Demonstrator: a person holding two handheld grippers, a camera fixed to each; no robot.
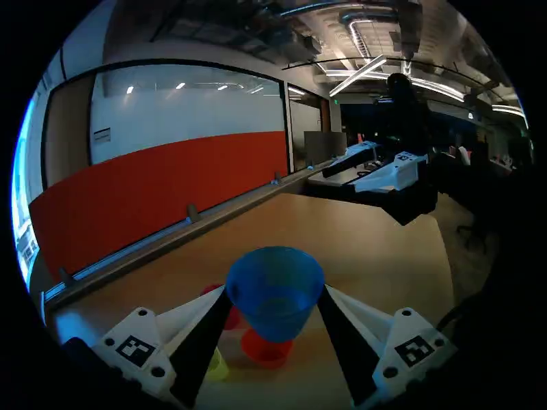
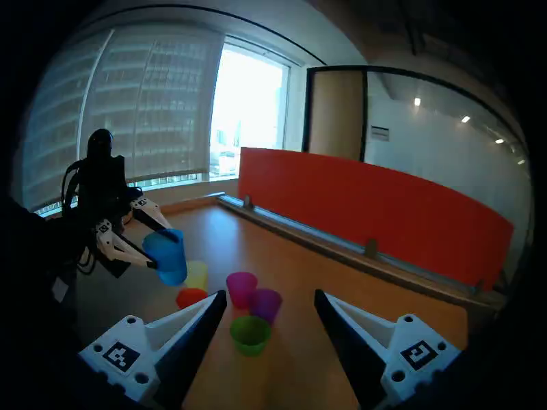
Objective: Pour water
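My left gripper [image 1: 273, 292] is shut on a translucent blue cup [image 1: 275, 307], which it holds upright above the table. Below the cup stand an orange cup [image 1: 267, 350], a yellow cup [image 1: 217, 367] and part of a red one [image 1: 232, 316]. In the right gripper view, the left gripper [image 2: 166, 251] holds the blue cup [image 2: 167, 263] over the yellow cup [image 2: 197, 274] and orange cup [image 2: 191, 297]. My right gripper [image 2: 270, 304] is open and empty. A magenta cup [image 2: 241, 287], a purple cup [image 2: 265, 304] and a green cup [image 2: 250, 335] sit just beyond its tips.
The wooden table [image 1: 355, 239] runs along an orange partition [image 1: 164, 184] with a metal rail at its base. The right gripper [image 1: 316, 179] hovers far across the table, held by a person in dark clothes. A bright window [image 2: 246, 116] is behind the left gripper.
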